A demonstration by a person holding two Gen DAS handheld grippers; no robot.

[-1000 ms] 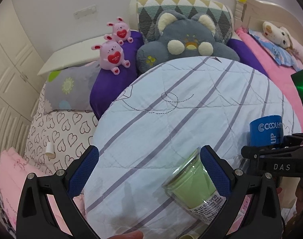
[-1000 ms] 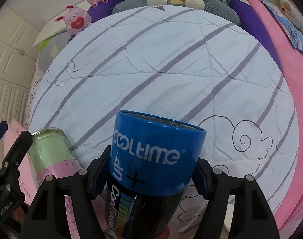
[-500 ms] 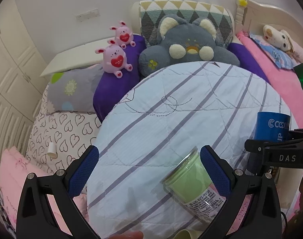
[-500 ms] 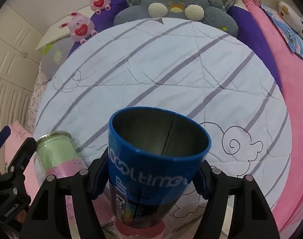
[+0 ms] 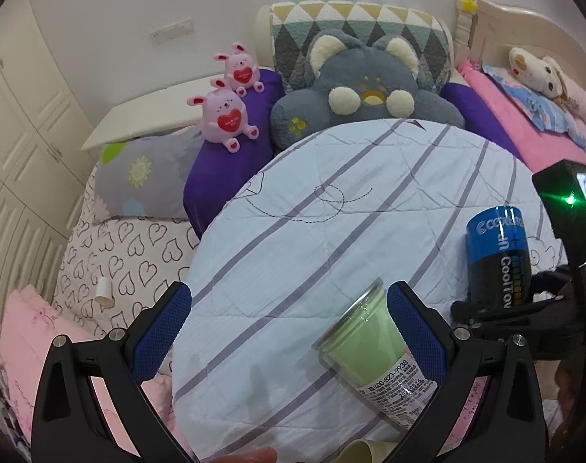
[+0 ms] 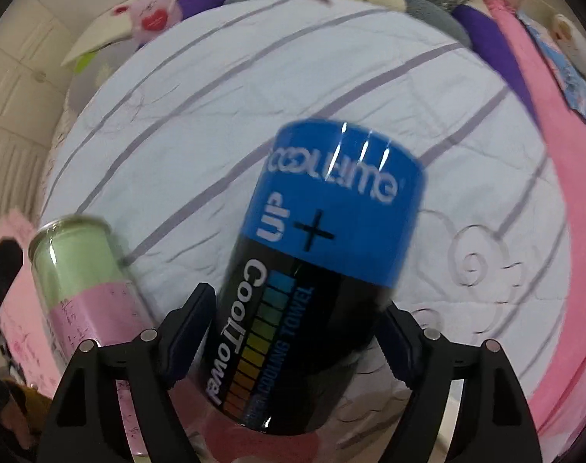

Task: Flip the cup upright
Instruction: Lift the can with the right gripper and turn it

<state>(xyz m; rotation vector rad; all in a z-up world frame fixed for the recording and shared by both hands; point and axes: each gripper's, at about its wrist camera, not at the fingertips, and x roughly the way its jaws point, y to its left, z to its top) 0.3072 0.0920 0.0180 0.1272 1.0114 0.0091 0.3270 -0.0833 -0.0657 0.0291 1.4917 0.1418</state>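
The blue-and-black "CoolTime" cup is held in my right gripper, jaws closed on its black lower part, blue end pointing away and tilted right above the striped quilt. It also shows in the left wrist view, standing up in that gripper at the right. My left gripper is open; its right finger is beside a clear cup with green contents, which lies tilted on the quilt. That green cup sits left of the blue cup.
Plush toys line the head of the bed: two pink rabbits, a grey cat cushion, a white toy. A small white paper cup lies on the heart-print sheet at left. White cabinets stand at far left.
The blue cup has tipped: its open mouth showed half a second ago, now only its side shows, tilted right. The left gripper and green cup have barely moved.
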